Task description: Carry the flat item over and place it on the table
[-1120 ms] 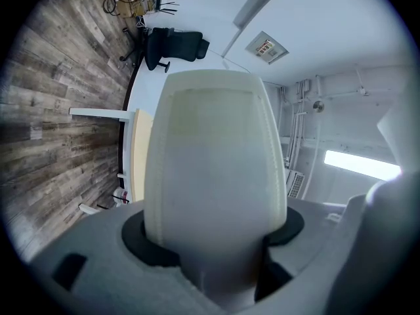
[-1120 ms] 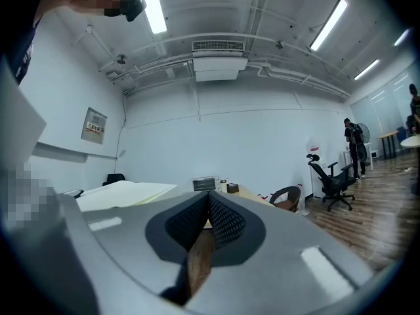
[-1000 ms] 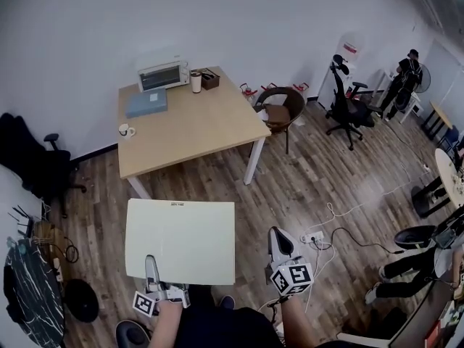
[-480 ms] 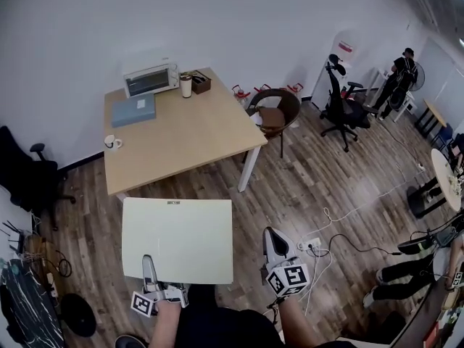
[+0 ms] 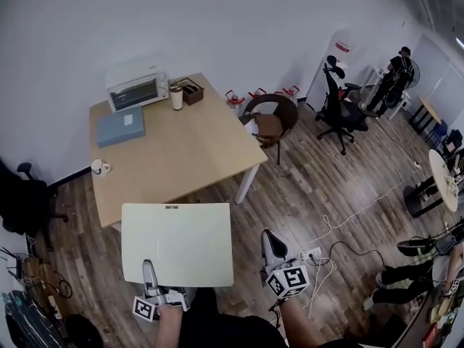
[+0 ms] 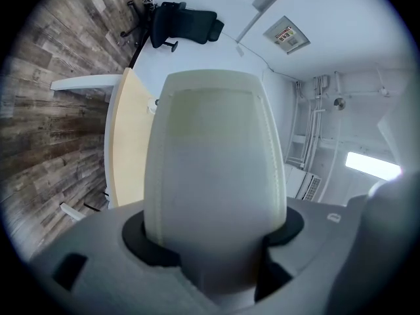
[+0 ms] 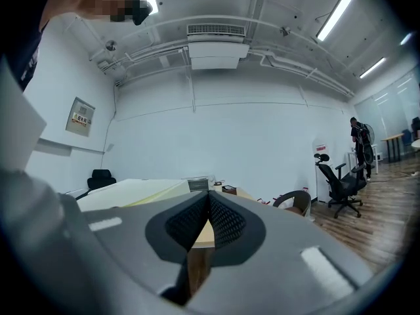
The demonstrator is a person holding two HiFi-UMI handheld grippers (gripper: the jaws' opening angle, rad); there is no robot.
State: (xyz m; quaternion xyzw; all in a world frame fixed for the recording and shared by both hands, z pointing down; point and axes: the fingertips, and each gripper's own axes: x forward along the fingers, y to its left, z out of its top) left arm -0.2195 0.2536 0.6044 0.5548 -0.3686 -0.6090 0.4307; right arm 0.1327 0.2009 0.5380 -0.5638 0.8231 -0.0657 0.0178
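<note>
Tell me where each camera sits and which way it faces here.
Head view: on the person's head, facing steeply down at floor, table and white board; both forearms, left gripper, right gripper show.
Left gripper view: on the left gripper, rolled sideways, facing along the clamped board toward the table; only its jaws show.
Right gripper view: on the right gripper, facing level across the room; its closed, empty jaws show.
Shared: both gripper views see board and table.

The room is bright, evenly lit by ceiling tube lights [image 7: 335, 15]. All views bend strongly at the edges, with dark corners; the closest surfaces look soft.
</note>
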